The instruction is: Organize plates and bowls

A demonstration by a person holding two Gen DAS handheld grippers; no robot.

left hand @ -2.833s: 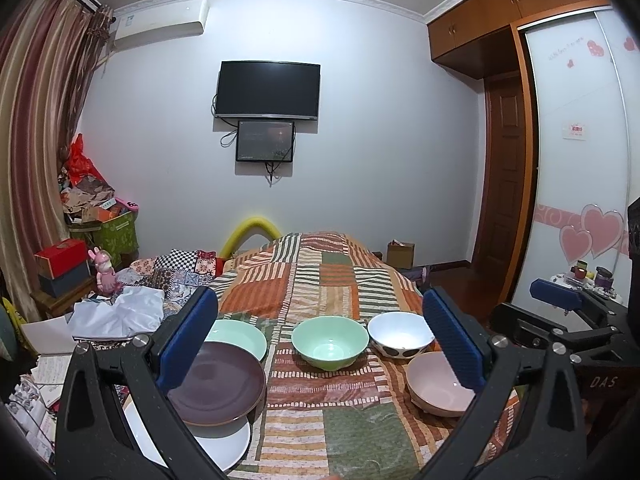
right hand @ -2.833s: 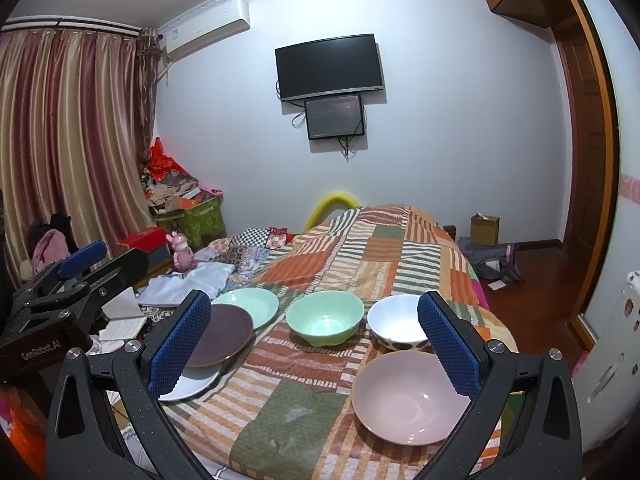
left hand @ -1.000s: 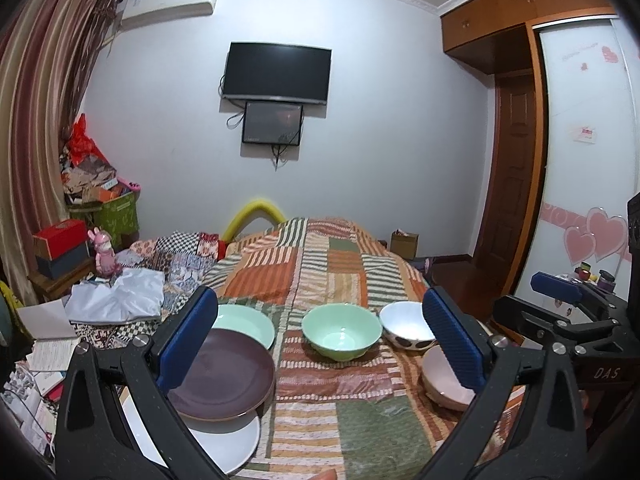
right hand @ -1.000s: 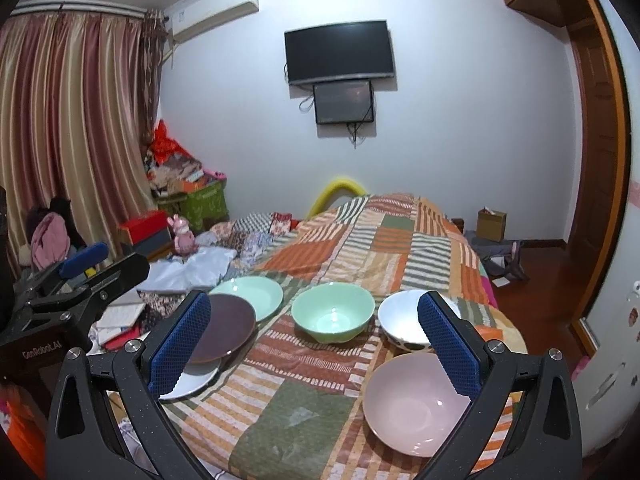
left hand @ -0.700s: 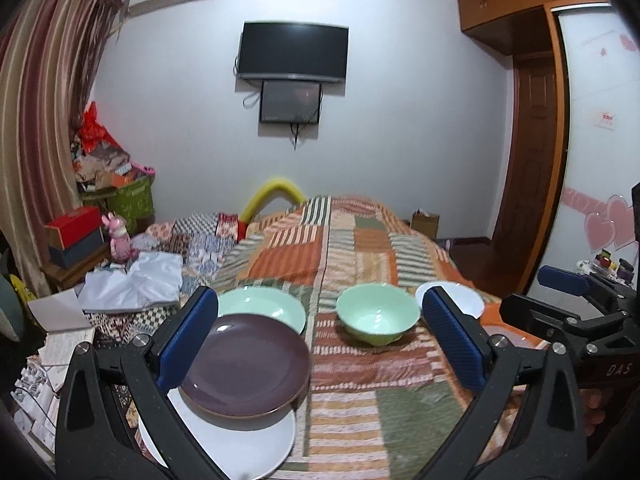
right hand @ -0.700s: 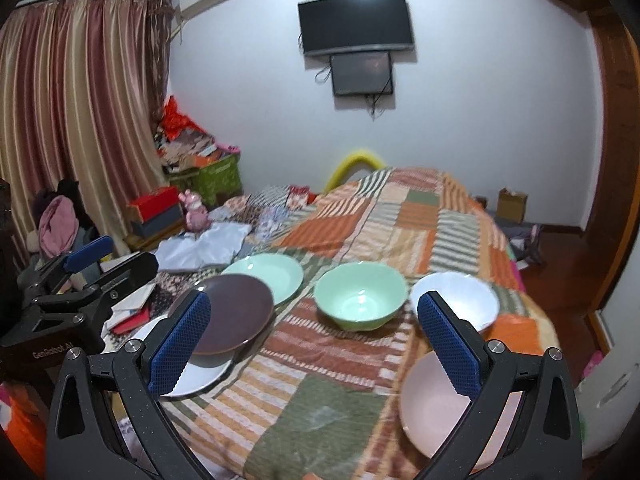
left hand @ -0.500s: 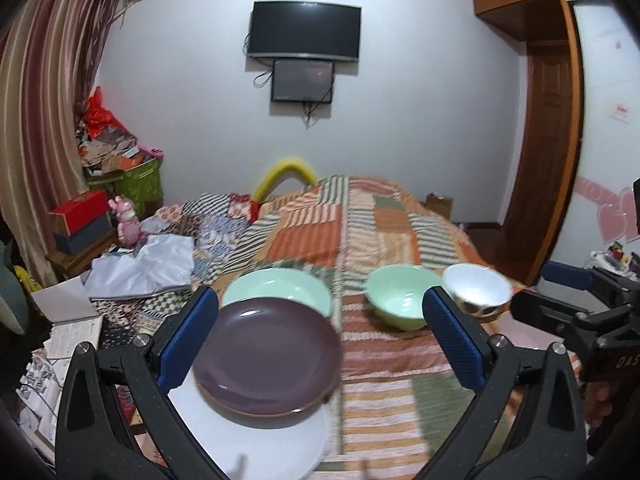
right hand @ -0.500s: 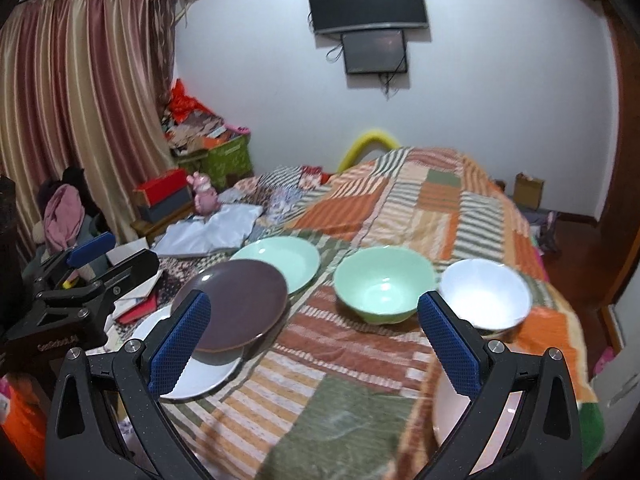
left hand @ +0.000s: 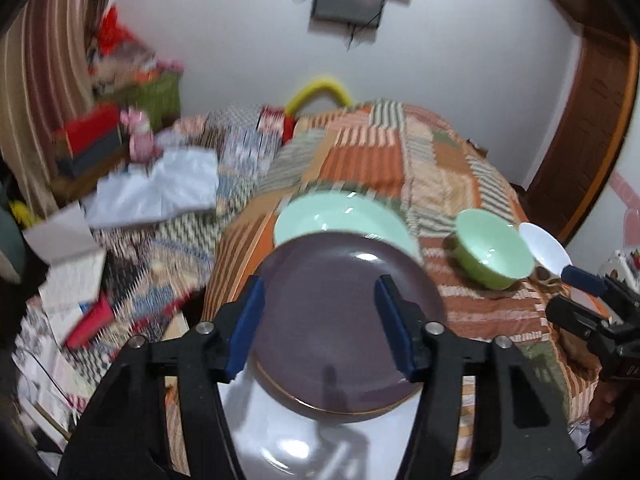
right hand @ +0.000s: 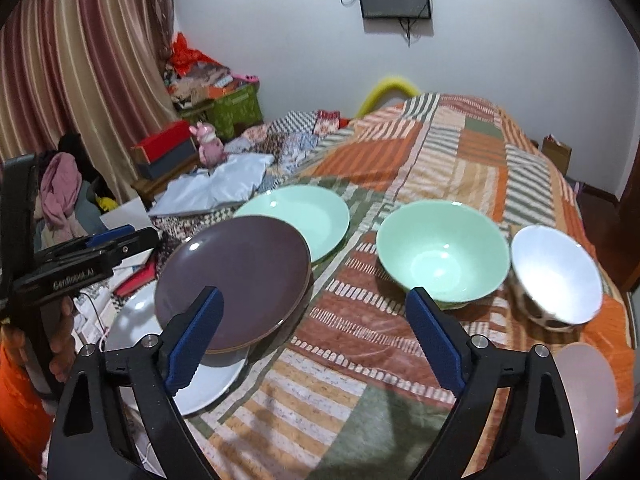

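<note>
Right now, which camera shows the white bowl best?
The right wrist view: the white bowl appears whole and sharp beside the green bowl. In the left wrist view the white bowl sits small and blurred at the right edge.

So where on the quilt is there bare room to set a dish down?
Bare quilt lies in front of the green bowl, between the purple plate and the pink plate, and across the far half behind the dishes. The left edge is crowded: purple plate on white plate, green plate behind.
</note>
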